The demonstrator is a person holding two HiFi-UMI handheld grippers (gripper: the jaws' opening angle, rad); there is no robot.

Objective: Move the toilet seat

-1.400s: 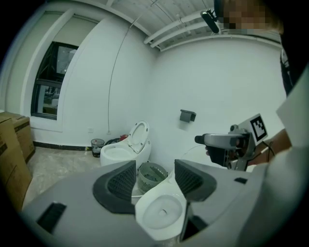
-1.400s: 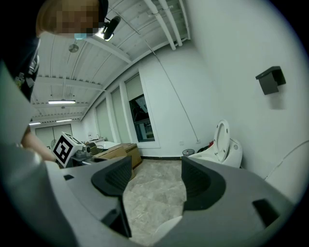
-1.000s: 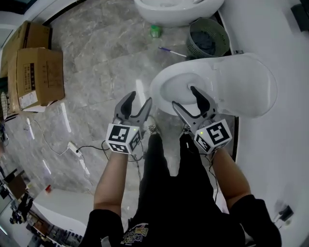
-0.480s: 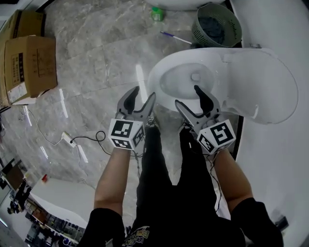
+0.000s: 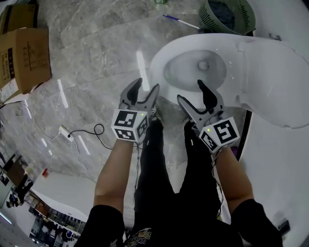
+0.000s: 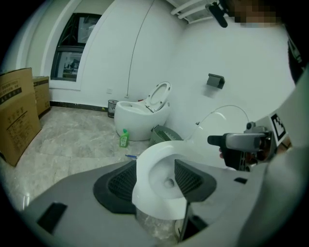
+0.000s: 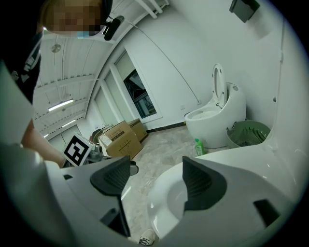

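Observation:
A white toilet stands before me, its bowl rim (image 5: 161, 72) at the head view's centre. The seat and lid (image 5: 273, 89) are raised, leaning back at the right. My left gripper (image 5: 146, 87) hovers open just off the bowl's front left edge, nothing between its jaws. My right gripper (image 5: 191, 91) is open too, its far jaw over the front rim. In the left gripper view the bowl (image 6: 159, 166) shows between the jaws, with the right gripper (image 6: 241, 144) to the right. The right gripper view shows the rim (image 7: 164, 200) low between its jaws.
A green basket (image 5: 227, 14) stands beyond the toilet, a thin purple stick (image 5: 181, 21) on the marble floor beside it. Cardboard boxes (image 5: 24, 53) sit far left, a cable and power strip (image 5: 65, 132) lower left. A second toilet (image 6: 140, 116) and green bottle (image 6: 124, 138) lie farther off.
The toilet has come nearer and lower in the head view as the person stepped in. Both grippers now sit closer to the bowl's front rim, still open.

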